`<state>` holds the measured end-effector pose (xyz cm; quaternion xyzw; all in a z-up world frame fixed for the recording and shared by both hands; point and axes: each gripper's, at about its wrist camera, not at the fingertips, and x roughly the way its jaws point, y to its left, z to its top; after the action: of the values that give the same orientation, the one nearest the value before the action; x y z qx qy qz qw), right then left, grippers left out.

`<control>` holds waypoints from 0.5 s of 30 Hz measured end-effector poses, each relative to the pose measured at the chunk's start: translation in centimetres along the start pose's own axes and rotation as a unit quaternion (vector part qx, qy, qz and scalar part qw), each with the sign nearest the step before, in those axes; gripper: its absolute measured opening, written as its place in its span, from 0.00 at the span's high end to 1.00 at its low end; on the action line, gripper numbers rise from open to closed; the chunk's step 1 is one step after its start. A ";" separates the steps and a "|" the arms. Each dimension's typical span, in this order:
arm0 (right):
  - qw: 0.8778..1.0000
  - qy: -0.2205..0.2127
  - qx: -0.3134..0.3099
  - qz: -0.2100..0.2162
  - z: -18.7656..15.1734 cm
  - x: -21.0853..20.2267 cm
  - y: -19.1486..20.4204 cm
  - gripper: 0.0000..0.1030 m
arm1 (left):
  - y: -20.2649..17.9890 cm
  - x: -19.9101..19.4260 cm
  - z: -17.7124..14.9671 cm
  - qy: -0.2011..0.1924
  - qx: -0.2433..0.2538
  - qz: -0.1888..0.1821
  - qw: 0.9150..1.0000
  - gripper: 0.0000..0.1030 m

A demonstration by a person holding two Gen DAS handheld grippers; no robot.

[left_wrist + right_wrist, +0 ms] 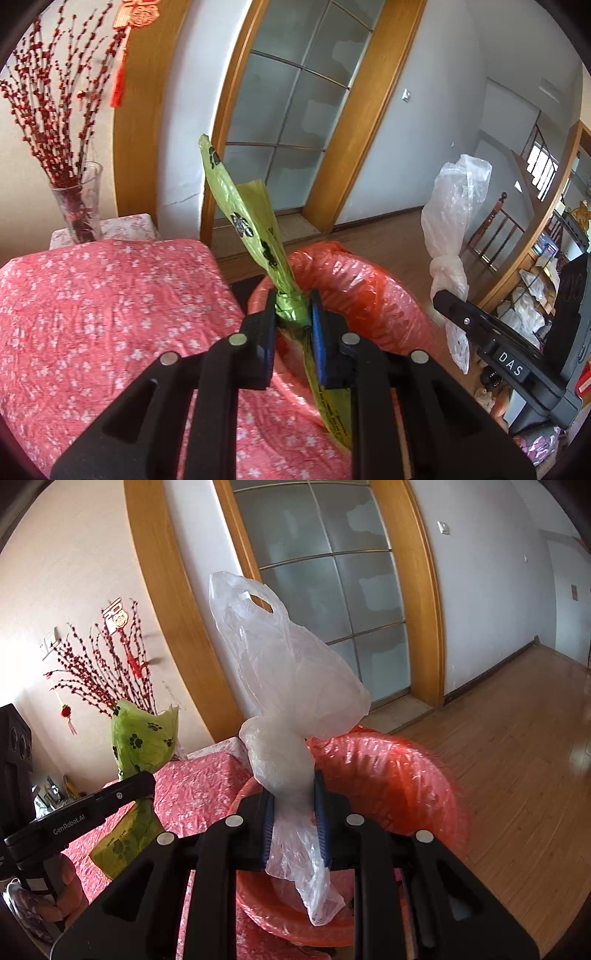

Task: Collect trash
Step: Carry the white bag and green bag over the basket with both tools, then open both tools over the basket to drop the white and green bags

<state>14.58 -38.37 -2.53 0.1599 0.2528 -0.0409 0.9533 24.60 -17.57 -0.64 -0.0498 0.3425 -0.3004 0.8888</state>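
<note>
My left hand-held gripper point(293, 314) is clamped narrow on the knotted neck of a green bag point(243, 218): thin crinkly film, black paw prints, twisted into a long strip that sticks up above the blue pads, with the tail hanging below. My right hand-held gripper point(293, 805) pinches a clear bag point(291, 672) the same way: soft, cloudy plastic, bunched at the waist, die-cut handle hole on top. Both bags hang over the bin point(373, 295), round, lined with glossy, wrinkled red film. The bin sits just beside the worktop point(92, 314), covered in a pink floral cloth. Glossy wood floor point(517, 757) beyond.
</note>
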 end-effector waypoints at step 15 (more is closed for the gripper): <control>0.999 -0.008 0.042 -0.016 0.9 0.6 -3.9 0.69 | -3.7 6.0 0.0 0.042 0.023 -0.019 0.999 0.66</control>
<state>14.91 -42.35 -3.15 0.1955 0.2459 -0.0682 0.9469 26.22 -24.03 -3.03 -0.0229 0.3718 -0.3271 0.8685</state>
